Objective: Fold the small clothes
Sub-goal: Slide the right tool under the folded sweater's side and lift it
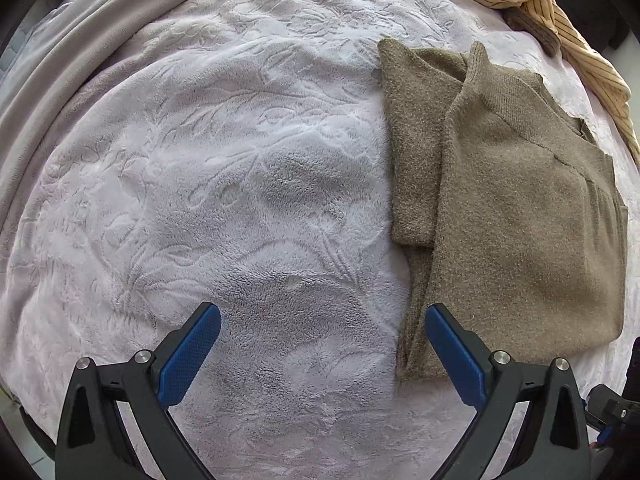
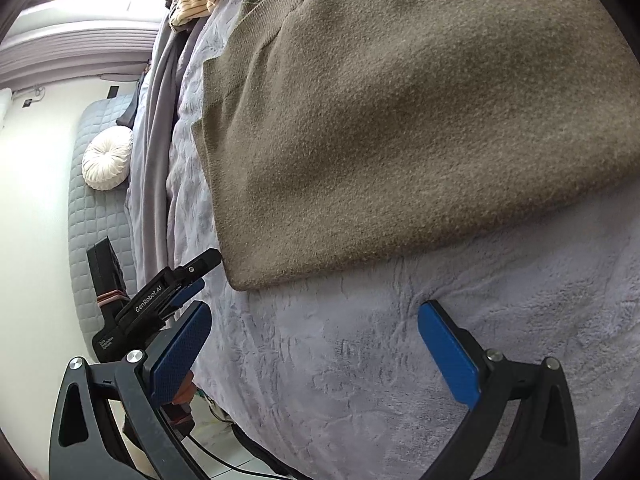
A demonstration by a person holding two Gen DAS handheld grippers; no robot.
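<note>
Both tongs wide open and holding nothing, brown sweater half folded on the bed

The left tongs [image 1: 322,354] sit at the bottom of the left wrist view with their blue pads spread wide over the pale lilac embossed plush blanket [image 1: 200,184], and the right pad is just at the near edge of the olive-brown fuzzy knit sweater [image 1: 520,216], which fills the right half of that frame with one sleeve folded in. The right tongs [image 2: 314,346] are just as wide, hovering over bare blanket right below the sweater's lower corner [image 2: 400,128]. I'd guess the knit is soft, floppy and light, grippy rather than slippery, and stretches if tugged, so pinch a doubled edge or corner, not the middle. A striped orange cloth [image 1: 540,4] is bunched in the upper right.
</note>
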